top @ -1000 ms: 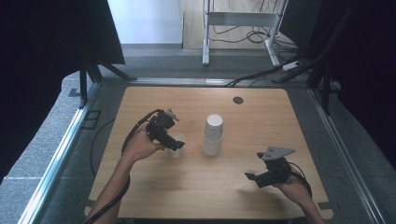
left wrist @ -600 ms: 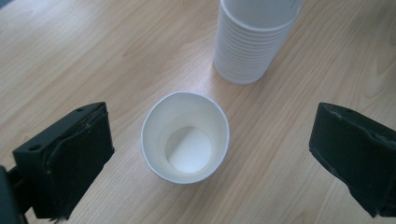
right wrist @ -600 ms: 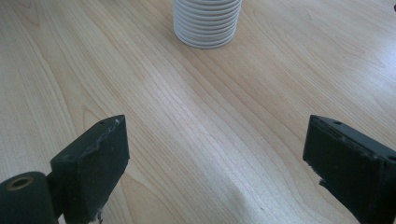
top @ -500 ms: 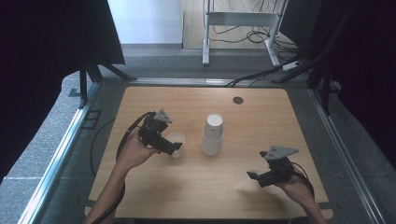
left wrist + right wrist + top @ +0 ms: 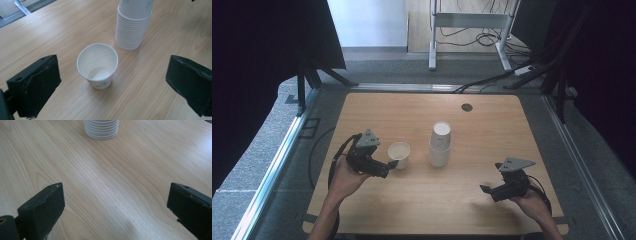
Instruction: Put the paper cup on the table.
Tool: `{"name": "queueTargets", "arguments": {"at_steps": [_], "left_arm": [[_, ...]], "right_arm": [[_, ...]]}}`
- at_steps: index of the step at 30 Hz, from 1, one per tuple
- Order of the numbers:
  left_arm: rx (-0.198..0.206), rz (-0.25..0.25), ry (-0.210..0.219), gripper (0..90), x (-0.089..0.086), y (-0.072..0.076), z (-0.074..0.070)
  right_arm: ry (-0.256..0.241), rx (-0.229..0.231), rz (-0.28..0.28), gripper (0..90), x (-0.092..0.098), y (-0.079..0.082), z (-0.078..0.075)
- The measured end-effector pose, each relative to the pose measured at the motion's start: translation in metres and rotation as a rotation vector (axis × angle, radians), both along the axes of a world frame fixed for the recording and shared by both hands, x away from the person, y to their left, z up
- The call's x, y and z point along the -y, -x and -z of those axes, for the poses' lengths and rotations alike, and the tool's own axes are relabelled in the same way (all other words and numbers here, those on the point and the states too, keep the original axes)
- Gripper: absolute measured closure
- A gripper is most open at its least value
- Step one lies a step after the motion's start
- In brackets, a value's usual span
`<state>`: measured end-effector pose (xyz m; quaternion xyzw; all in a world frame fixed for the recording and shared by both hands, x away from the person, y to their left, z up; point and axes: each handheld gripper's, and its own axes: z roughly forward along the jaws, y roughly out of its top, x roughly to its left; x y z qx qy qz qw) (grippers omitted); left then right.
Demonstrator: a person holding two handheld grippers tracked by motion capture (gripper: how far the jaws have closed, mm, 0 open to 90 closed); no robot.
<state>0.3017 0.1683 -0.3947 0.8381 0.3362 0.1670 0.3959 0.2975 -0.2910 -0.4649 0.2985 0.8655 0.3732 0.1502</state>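
White paper cup (image 5: 97,65) stands upright on the pale wooden bench (image 5: 492,125), just left of a stack of white paper cups (image 5: 440,145). Left gripper (image 5: 388,167) sits beside it, jaws wide apart, untouching. Right gripper (image 5: 486,190) hovers with jaws spread, empty.

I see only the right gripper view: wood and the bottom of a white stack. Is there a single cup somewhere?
Observer: Yes. A single cup stands upright to the left of the stack of cups, apart from it.
Operator: Is the left tool holding it?
Observer: No. The left tool is open, its jaws on either side of the cup without touching.
Operator: Is anything inside the cup?
Observer: No, the left gripper view shows its bare white bottom.
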Motion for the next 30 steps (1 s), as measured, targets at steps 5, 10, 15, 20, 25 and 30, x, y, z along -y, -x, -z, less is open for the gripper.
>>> {"name": "queueTargets", "arguments": {"at_steps": [5, 10, 15, 20, 25, 30], "left_arm": [[0.020, -0.035, 0.031, 0.0, -0.008, 0.015, 0.020], [0.026, -0.064, 0.037, 0.0, -0.013, 0.030, 0.046], [0.005, -0.078, 0.031, 0.0, -0.012, 0.037, 0.072], [-0.050, -0.086, 0.023, 0.0, -0.009, 0.039, 0.102], [-0.105, -0.099, -0.049, 0.0, -0.004, 0.038, 0.126], [-0.106, -0.103, -0.100, 0.0, 0.003, 0.037, 0.127]], "right_arm": [[-0.001, -0.008, 0.018, 0.0, 0.004, 0.001, 0.005], [0.020, -0.009, 0.038, 0.0, 0.006, 0.001, 0.012], [0.056, -0.019, 0.048, 0.0, 0.004, -0.001, 0.022], [0.069, -0.030, 0.064, 0.0, 0.007, -0.003, 0.033], [0.076, -0.046, 0.082, 0.0, 0.011, -0.005, 0.042], [0.072, -0.065, 0.090, 0.0, 0.014, -0.007, 0.050]]}}
